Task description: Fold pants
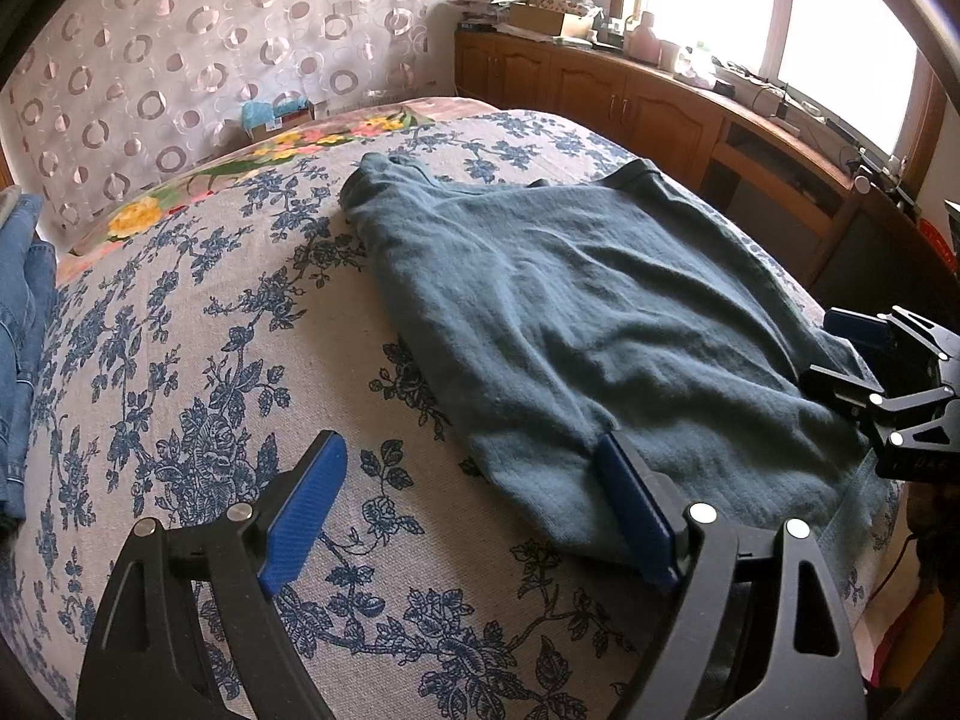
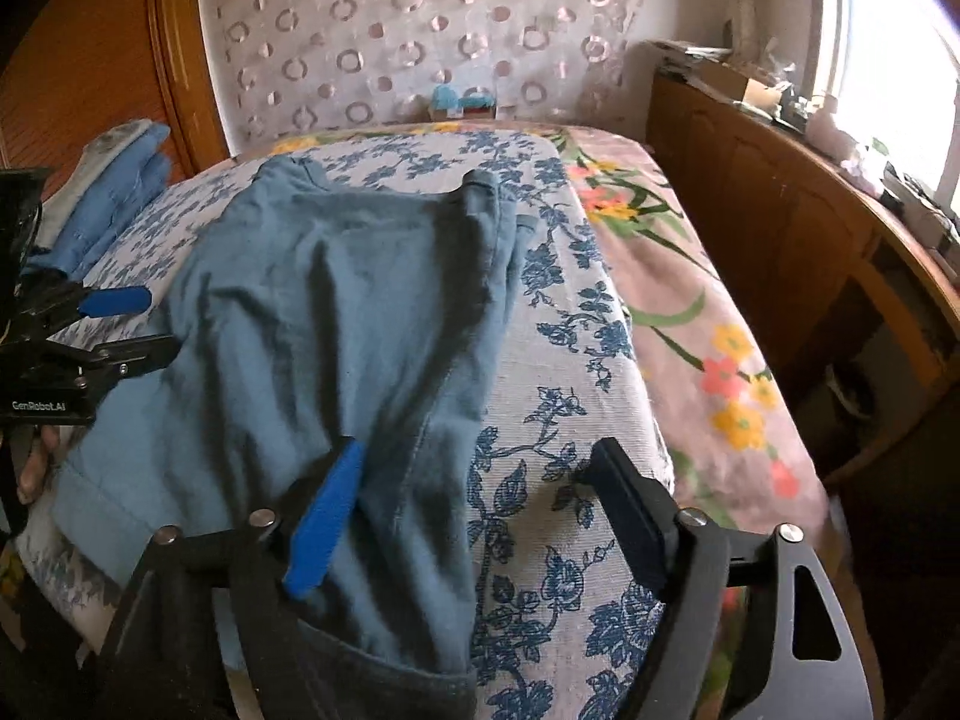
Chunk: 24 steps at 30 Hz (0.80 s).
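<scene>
Teal-blue pants (image 1: 576, 312) lie folded in a broad slab on the blue-flowered bedspread (image 1: 198, 360); they also show in the right wrist view (image 2: 336, 324). My left gripper (image 1: 468, 498) is open at the pants' near left edge, its right finger touching the cloth, its left finger over bare bedspread. My right gripper (image 2: 480, 498) is open at the pants' near right edge, its left finger on the cloth. The right gripper also shows at the right of the left wrist view (image 1: 888, 372), and the left gripper at the left of the right wrist view (image 2: 102, 324).
A stack of blue jeans (image 1: 18, 348) lies on the bed's left side, also seen in the right wrist view (image 2: 114, 198). A wooden cabinet (image 1: 660, 102) with clutter runs under the window on the right. A pink flowered sheet (image 2: 708, 324) covers the bed's right edge.
</scene>
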Each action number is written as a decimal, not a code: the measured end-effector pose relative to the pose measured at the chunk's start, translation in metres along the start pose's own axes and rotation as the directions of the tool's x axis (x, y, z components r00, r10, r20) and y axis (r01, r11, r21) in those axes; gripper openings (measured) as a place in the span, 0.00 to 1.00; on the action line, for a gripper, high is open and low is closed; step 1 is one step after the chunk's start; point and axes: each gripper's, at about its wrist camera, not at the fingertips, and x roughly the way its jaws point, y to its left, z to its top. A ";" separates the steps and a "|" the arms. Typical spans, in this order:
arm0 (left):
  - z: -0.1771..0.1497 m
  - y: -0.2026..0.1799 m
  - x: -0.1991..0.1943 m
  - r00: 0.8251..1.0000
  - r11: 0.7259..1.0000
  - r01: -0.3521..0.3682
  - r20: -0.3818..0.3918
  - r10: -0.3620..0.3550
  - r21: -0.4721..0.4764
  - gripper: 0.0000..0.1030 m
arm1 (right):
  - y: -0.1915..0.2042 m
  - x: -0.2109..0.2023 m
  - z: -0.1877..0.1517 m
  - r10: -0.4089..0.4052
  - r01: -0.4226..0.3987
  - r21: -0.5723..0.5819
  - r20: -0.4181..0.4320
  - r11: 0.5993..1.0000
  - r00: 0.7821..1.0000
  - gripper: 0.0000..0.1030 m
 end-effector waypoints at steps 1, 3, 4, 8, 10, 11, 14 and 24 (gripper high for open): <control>-0.001 0.002 -0.001 1.000 1.000 -0.002 -0.001 0.002 -0.007 0.83 | 0.002 0.000 -0.003 -0.005 0.005 -0.004 0.008 1.000 1.000 0.79; -0.003 0.002 -0.004 1.000 1.000 -0.004 -0.009 0.003 -0.027 0.83 | 0.003 0.000 -0.006 -0.003 0.003 -0.001 0.013 1.000 1.000 0.80; -0.005 0.004 -0.008 1.000 0.999 -0.004 -0.012 0.003 -0.039 0.83 | 0.002 0.001 -0.002 -0.003 0.003 0.003 0.011 1.000 1.000 0.80; -0.015 -0.001 -0.031 1.000 0.999 -0.006 0.020 0.007 -0.042 0.83 | 0.002 -0.004 -0.001 -0.003 0.003 0.014 -0.013 1.000 1.000 0.80; -0.022 -0.004 -0.046 0.999 0.999 0.015 0.048 -0.013 -0.038 0.83 | 0.000 -0.009 -0.001 0.023 -0.022 0.016 -0.022 1.000 0.999 0.80; -0.024 -0.007 -0.052 0.998 0.999 0.028 0.061 -0.026 -0.037 0.83 | 0.001 -0.014 -0.002 0.034 -0.034 0.010 -0.018 0.999 0.999 0.79; -0.033 -0.015 -0.068 0.994 0.997 0.070 0.090 -0.066 -0.040 0.83 | 0.000 -0.030 -0.008 0.040 -0.040 0.006 0.007 0.999 0.999 0.69; -0.057 -0.039 -0.094 0.989 0.994 0.102 0.111 -0.096 -0.048 0.78 | 0.000 -0.071 -0.041 0.076 -0.077 0.013 0.058 0.997 0.995 0.45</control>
